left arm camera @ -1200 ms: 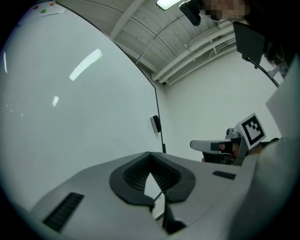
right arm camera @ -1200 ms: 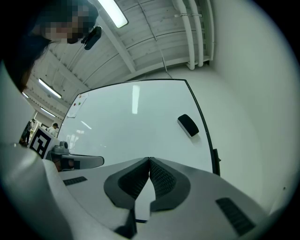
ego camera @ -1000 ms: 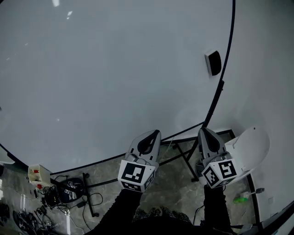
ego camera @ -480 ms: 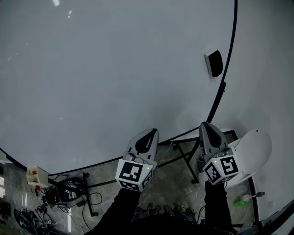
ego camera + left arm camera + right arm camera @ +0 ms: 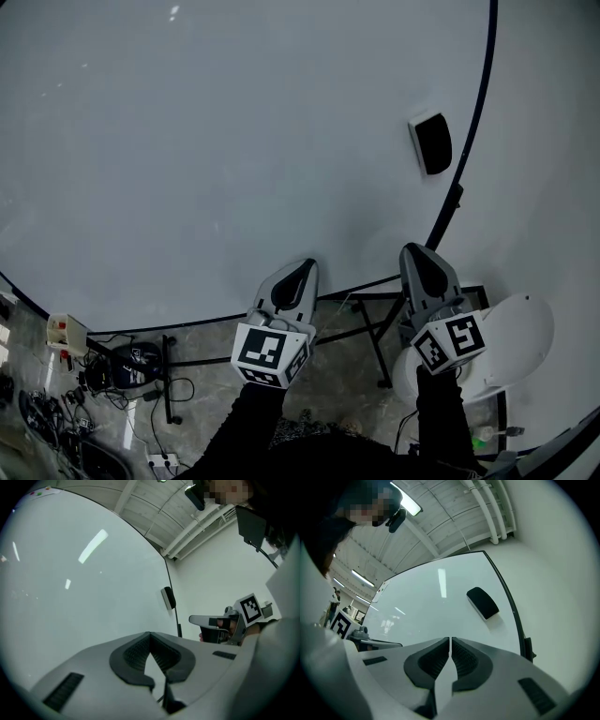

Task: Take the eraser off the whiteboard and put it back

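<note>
- Since the earlier frames, both grippers are seen moved a little up in the head view, towards the lower edge of the whiteboard [image 5: 234, 141], and the eraser [image 5: 431, 143] is now seen slightly lower in that view.
- The eraser, black with a white side, is stuck on the whiteboard near its dark right edge, high above both grippers and touched by neither.
- The right gripper [image 5: 412, 248] is held below the eraser and well apart from it; its jaws are pressed together and nothing is held between them.
- The left gripper [image 5: 307, 264] is held beside it, further from the eraser; its jaws are also closed tip to tip, with nothing between them.
- Under the board, the black legs of the stand [image 5: 375, 328] are seen on a grey floor.
- A white rounded object [image 5: 516, 337] is seen just beside the right gripper, and cables [image 5: 56, 412] are lying at the lower left.
</note>
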A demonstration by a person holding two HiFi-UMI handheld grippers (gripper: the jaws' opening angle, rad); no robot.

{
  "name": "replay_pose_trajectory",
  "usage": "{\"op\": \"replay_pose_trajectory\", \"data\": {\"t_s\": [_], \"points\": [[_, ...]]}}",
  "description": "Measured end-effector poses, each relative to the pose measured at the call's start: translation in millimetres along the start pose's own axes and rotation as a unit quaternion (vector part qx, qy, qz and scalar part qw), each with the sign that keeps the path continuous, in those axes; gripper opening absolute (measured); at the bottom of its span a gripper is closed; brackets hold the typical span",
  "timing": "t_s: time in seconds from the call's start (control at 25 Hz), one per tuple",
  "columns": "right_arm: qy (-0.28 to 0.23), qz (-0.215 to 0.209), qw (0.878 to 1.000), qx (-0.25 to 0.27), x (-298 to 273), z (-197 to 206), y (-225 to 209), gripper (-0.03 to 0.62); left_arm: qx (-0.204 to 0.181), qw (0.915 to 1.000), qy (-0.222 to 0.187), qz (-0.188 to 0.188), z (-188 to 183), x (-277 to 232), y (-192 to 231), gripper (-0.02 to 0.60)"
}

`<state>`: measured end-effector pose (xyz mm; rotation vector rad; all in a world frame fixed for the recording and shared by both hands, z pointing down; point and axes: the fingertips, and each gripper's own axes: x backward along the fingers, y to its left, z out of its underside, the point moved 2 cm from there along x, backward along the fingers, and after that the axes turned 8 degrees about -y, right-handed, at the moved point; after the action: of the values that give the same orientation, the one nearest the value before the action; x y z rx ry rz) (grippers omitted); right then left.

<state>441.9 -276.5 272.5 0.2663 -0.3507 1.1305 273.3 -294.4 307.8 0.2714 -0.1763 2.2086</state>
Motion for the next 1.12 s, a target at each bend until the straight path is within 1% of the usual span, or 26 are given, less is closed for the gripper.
{"op": "replay_pose_trajectory", "data": {"t_s": [0.12,0.24,0.32,0.44,0.52,0.6,0.76,1.0,1.12], "points": [[-0.012,-0.023,1.0,-0.004,-6.6,-3.6,-15.7,0.009,-0.003,0.9998,-0.002,-0.018,2.9,-8.6,-5.5,0.006],[-0.032,-0.036,0.999,-0.01,-13.0,-8.7,-29.9,0.009,-0.004,0.9996,-0.001,-0.029,5.4,-14.0,-7.3,0.006],[-0.037,-0.039,0.999,-0.001,-16.8,-10.8,-36.7,0.011,-0.006,0.9993,0.0,-0.037,5.8,-15.1,-5.4,0.006],[-0.044,-0.033,0.998,0.032,-23.2,-15.3,-46.1,0.012,-0.013,0.9987,-0.001,-0.048,4.5,-15.3,-0.7,0.006],[-0.052,-0.019,0.997,0.054,-27.5,-19.7,-53.0,0.059,-0.015,0.9984,-0.001,-0.055,4.7,-14.2,2.6,0.006],[-0.06,-0.011,0.996,0.061,-32.5,-23.7,-58.9,0.094,-0.015,0.9981,0.0,-0.059,5.7,-13.1,5.4,0.006],[-0.065,-0.008,0.996,0.066,-45.9,-25.7,-70.1,0.242,-0.016,0.998,0.001,-0.062,6.8,-14.6,9.7,0.006],[-0.049,-0.008,0.993,0.108,-67.7,-28.9,-79.9,0.334,-0.018,0.9979,0.0,-0.063,3.9,-10.6,14.4,0.006],[-0.043,0.003,0.99,0.131,-79.0,-38.3,-89.0,0.344,-0.015,0.998,0.005,-0.061,6.7,-9.5,12.5,0.006]]}}
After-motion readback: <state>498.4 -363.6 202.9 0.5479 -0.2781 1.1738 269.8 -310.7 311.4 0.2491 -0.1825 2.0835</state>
